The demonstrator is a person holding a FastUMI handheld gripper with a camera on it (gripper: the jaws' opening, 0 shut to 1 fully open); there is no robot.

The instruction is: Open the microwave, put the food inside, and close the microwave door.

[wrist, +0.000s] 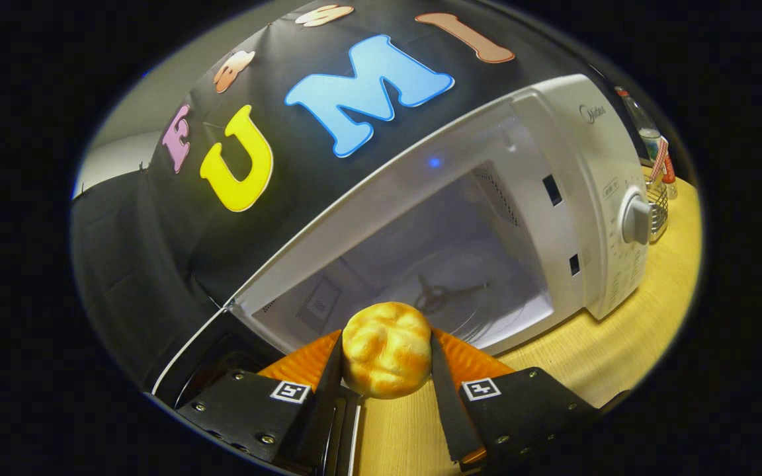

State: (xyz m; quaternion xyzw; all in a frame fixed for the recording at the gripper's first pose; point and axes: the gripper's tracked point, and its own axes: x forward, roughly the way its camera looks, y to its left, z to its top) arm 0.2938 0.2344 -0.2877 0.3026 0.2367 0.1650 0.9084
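A golden bread roll sits clamped between both fingers of my gripper, which is shut on it. Just ahead stands the white microwave, tilted in the view. Its door is swung wide open to the left of the fingers, seen edge-on. The lit cavity lies straight beyond the roll, with a glass turntable on its floor. The roll hangs just in front of the cavity's lower front lip. A round dial sits on the control panel at the right.
The microwave rests on a light wooden table. Behind its right side stand a wire basket and a clear bottle. Black cloth walls the booth behind and to the left.
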